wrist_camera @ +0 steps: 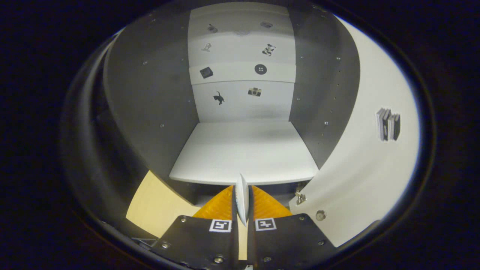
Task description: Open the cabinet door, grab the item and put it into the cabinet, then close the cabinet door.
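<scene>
The thin white item (242,198) shows edge-on only, its lower part hidden between the fingers (221,206).

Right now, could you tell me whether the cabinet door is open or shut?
Open. The door is swung aside, so the shelf shows beyond the gripper, whose fingers are shut on a thin white item.

A pale wooden desk (153,208) surface showed at the near left, below the dark left side. Small pictures decorated the white panels at the far back: a cat sticker (219,98), a camera sticker (254,92), a button sticker (260,69) and a dark square sticker (206,72). To the right, a books sticker (388,124) sat on a white panel.
</scene>
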The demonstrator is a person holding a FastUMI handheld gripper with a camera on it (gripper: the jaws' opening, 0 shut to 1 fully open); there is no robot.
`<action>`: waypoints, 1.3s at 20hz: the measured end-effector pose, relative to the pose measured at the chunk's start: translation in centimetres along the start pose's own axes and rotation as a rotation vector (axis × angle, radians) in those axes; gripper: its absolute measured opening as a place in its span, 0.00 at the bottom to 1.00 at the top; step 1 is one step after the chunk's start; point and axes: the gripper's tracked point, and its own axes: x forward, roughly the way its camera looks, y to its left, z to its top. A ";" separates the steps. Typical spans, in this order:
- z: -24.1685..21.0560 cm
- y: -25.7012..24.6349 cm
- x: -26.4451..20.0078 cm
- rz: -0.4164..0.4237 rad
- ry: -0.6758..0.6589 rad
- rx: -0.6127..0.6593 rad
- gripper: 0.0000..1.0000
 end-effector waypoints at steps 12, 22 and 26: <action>3.1 -1.5 5.7 -0.023 0.134 0.032 0.09; 3.5 -1.6 7.9 -0.026 0.209 0.018 0.10; 3.8 -1.8 8.5 -0.036 0.194 0.029 0.21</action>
